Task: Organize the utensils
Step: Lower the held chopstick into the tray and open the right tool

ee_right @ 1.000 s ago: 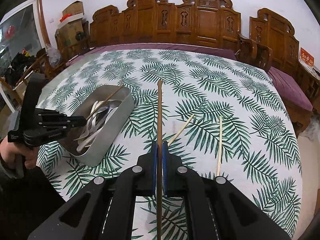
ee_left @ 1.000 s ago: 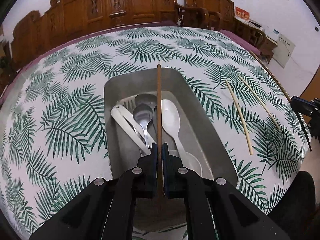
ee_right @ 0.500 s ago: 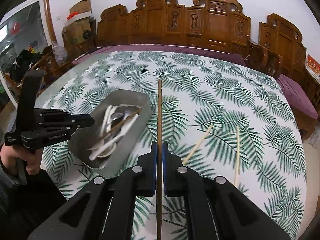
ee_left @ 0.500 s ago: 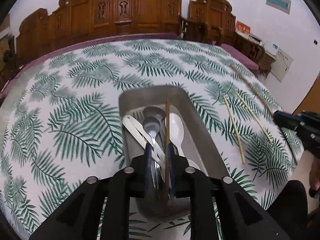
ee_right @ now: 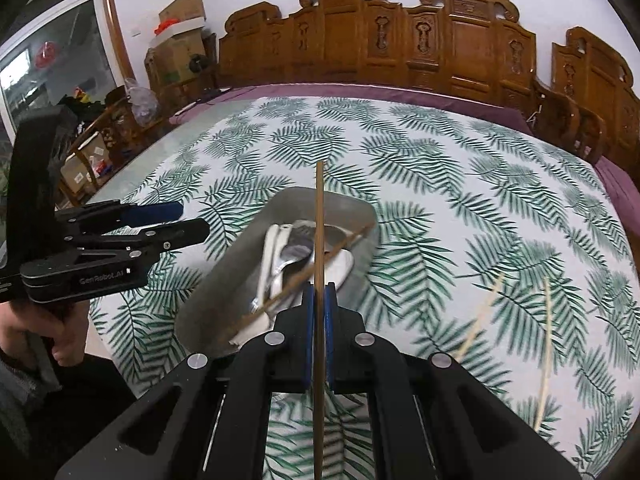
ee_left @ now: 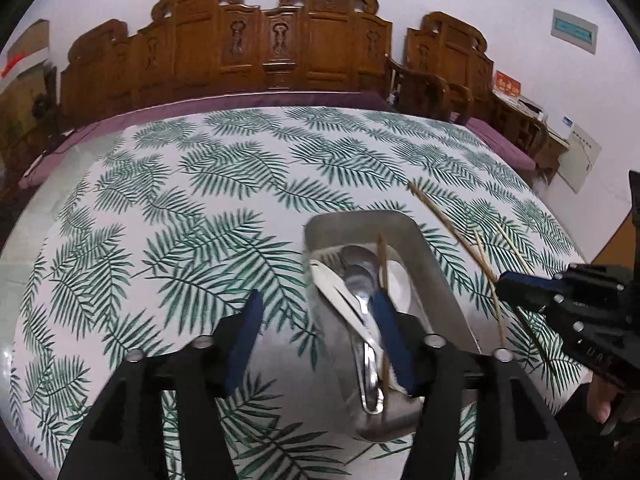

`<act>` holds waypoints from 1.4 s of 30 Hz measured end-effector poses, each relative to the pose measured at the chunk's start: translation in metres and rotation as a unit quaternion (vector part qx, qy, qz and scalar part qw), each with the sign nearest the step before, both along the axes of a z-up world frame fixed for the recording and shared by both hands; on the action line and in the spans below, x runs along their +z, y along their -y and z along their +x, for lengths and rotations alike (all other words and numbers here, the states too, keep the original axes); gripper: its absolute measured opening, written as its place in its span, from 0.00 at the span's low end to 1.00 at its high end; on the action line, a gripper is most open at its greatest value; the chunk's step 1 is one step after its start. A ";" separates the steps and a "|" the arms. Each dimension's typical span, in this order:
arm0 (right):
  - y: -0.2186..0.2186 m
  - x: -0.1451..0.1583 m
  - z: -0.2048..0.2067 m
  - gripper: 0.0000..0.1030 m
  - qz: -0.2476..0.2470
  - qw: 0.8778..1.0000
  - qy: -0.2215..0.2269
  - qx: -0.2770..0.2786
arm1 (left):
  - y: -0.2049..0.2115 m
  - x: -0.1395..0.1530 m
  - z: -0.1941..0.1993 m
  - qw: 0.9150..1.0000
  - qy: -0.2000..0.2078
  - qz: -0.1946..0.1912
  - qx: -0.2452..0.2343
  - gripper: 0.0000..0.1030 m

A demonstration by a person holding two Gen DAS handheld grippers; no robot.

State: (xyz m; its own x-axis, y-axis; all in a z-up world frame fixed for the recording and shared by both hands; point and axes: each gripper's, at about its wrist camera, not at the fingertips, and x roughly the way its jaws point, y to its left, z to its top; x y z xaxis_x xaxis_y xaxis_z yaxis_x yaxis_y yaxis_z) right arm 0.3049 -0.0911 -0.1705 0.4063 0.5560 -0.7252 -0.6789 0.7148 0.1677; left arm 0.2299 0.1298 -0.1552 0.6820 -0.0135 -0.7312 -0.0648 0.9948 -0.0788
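Note:
A metal tray (ee_left: 436,264) (ee_right: 224,280) on the leaf-print tablecloth holds white and metal spoons (ee_left: 356,280) and a brown chopstick (ee_left: 383,264) that lies free in it, also in the right wrist view (ee_right: 320,262). My left gripper (ee_left: 316,308) is open and empty at the tray's near left side; it also shows in the right wrist view (ee_right: 188,222). My right gripper (ee_right: 319,292) is shut on another brown chopstick (ee_right: 319,240), held over the tray's near right side; it also shows in the left wrist view (ee_left: 500,282).
Two pale chopsticks (ee_right: 480,316) (ee_right: 546,320) lie on the cloth right of the tray, also in the left wrist view (ee_left: 486,264). Carved wooden chairs (ee_left: 276,40) ring the table's far side. Boxes and clutter (ee_right: 172,48) stand at the far left.
My left gripper opened and dropped its brown chopstick into the tray, then shifted left. My right gripper carried its chopstick left to over the tray.

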 end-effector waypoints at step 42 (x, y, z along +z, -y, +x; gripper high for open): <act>-0.012 -0.017 0.022 0.08 0.013 1.000 0.000 -0.019 | -0.011 0.012 -0.005 0.999 0.021 -0.004 0.028 0.84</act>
State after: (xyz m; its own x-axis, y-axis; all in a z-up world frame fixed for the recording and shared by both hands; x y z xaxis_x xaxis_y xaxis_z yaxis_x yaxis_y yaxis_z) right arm 0.3266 -0.0788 -0.1879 0.4275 0.5581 -0.7111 -0.6515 0.7356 0.1856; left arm 0.2245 0.1410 -0.1436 0.7125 0.0197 -0.7014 -0.1169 0.9890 -0.0910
